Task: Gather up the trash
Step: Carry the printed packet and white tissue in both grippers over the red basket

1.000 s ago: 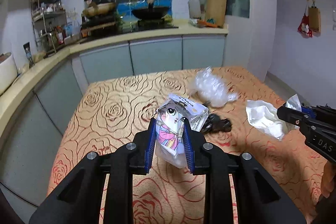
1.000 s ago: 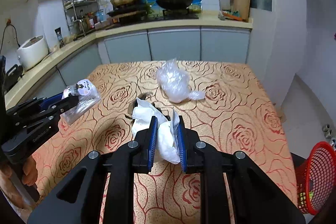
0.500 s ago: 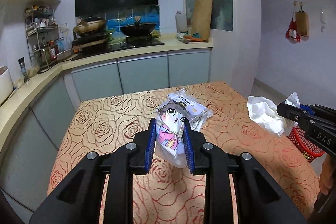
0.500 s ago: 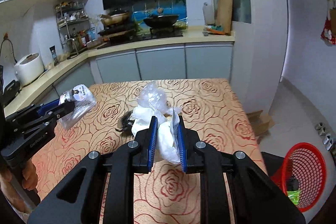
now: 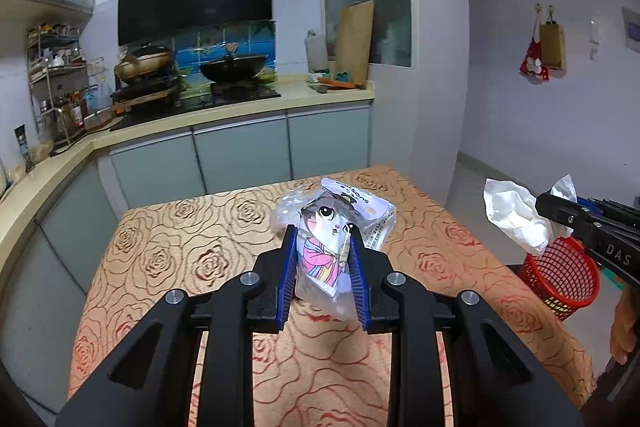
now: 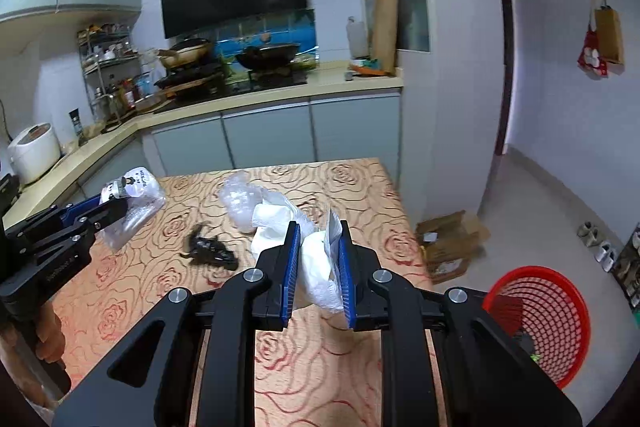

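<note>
My left gripper [image 5: 323, 241] is shut on a clear snack wrapper [image 5: 334, 223] printed with a cartoon cat, held above the table [image 5: 192, 251]. My right gripper [image 6: 318, 237] is shut on crumpled white tissue [image 6: 316, 263]. In the left wrist view the right gripper [image 5: 560, 211] enters from the right with the tissue [image 5: 512, 215] over a red mesh bin [image 5: 560, 279]. The right wrist view shows the left gripper [image 6: 108, 211] at the left with the wrapper [image 6: 138, 195]. A clear plastic bag [image 6: 240, 199] and a black scrap [image 6: 210, 249] lie on the table [image 6: 360, 187].
The red mesh bin [image 6: 548, 315] stands on the floor off the table's right edge. A cardboard box [image 6: 452, 243] lies on the floor beyond it. Kitchen counter and cabinets [image 5: 240, 143] run behind and to the left of the table. A hand [image 6: 44, 335] grips the left tool.
Both grippers have risen and swung right with their trash held. The table has dropped lower in both views and the red bin has come into sight.
</note>
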`<act>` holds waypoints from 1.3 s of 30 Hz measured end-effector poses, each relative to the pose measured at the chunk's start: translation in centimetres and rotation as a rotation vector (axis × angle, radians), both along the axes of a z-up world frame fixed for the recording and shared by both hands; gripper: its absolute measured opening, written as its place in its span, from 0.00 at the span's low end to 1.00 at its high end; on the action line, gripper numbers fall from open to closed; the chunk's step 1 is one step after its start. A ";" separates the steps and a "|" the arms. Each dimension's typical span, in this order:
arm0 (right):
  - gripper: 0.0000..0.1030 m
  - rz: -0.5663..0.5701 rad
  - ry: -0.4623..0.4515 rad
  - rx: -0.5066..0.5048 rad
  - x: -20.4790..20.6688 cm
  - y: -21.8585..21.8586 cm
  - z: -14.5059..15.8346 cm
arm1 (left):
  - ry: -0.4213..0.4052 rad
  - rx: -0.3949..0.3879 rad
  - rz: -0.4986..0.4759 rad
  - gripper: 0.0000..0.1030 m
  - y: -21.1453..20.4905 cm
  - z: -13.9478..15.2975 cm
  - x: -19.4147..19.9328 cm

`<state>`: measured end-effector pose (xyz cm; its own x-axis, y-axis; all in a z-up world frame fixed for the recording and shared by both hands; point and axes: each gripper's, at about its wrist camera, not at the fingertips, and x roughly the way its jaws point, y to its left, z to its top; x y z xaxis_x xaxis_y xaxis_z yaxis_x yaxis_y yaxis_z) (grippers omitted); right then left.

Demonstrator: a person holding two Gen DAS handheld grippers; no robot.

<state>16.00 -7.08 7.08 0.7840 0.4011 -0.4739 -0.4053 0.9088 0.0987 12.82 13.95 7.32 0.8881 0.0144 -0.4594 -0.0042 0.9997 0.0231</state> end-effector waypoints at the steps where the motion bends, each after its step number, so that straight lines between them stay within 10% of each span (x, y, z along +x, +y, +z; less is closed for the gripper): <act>1: 0.18 -0.008 0.000 0.000 0.0 -0.4 0.0 | -0.001 -0.001 -0.009 0.23 -0.4 0.0 0.1; 39: 0.18 -0.466 0.100 -0.015 1.1 -22.6 -4.8 | 0.162 -0.021 -0.556 0.23 -27.1 -4.6 7.3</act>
<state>17.10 -29.66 2.31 0.8292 0.0105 -0.5589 0.0564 0.9932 0.1023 20.12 -13.15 2.72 0.6779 -0.4454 -0.5849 0.5240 0.8508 -0.0405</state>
